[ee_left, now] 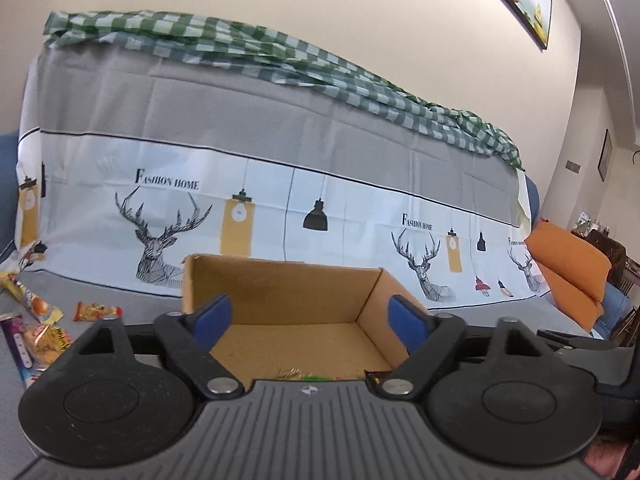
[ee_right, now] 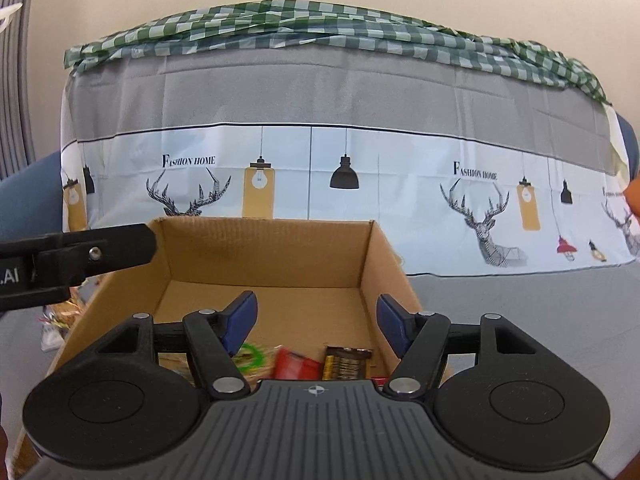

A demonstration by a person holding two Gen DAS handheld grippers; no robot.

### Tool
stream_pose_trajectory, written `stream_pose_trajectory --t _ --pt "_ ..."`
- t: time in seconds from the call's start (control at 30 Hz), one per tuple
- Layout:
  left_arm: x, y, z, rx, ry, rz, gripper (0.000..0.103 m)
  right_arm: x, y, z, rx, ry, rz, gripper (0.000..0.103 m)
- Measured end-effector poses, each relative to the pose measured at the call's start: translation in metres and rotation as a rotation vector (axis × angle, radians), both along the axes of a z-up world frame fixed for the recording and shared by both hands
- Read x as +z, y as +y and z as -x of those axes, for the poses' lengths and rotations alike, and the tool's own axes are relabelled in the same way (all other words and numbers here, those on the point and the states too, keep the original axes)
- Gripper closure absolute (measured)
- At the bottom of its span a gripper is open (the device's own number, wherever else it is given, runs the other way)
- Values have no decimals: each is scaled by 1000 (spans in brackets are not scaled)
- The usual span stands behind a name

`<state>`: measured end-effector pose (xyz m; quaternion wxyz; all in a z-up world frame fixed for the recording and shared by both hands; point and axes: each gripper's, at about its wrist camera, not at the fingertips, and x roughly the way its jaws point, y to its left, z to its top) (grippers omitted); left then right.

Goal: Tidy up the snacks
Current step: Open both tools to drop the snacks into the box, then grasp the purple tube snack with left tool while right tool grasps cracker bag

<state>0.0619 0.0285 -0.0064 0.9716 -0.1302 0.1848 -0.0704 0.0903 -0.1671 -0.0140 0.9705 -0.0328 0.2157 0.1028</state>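
An open cardboard box stands on the grey cloth in front of me. My left gripper hovers over its near edge, open, with nothing between the blue pads. Loose snacks lie left of the box: an orange packet, a yellow packet, a purple packet. In the right wrist view the box holds a red packet, a brown-and-gold packet and a green-marked one. My right gripper hangs open above them, empty. A black arm of the left gripper reaches in at the box's left wall.
A sofa back draped in a grey cloth with deer prints rises right behind the box, with a green checked cloth along its top. An orange cushion lies at the far right. More wrappers show left of the box.
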Motion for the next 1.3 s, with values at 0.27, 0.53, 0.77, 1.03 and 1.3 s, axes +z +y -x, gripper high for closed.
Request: stream_pose_trajectory --t 0.27,0.53,0.77,1.03,1.3 --pt "1 53 14 46 47 50 80 5 39 11 -12 -19 -103 35" --pt "4 124 9 94 128 125 82 -2 101 18 86 9 -157 76" --pt "-20 183 -7 171 214 164 82 -9 155 29 198 22 -153 76" --pt "-51 247 -12 370 351 315 82 -23 216 13 255 75 -150 76" --pt "-67 264 -18 446 441 346 81 -45 275 -10 247 135 -109 43"
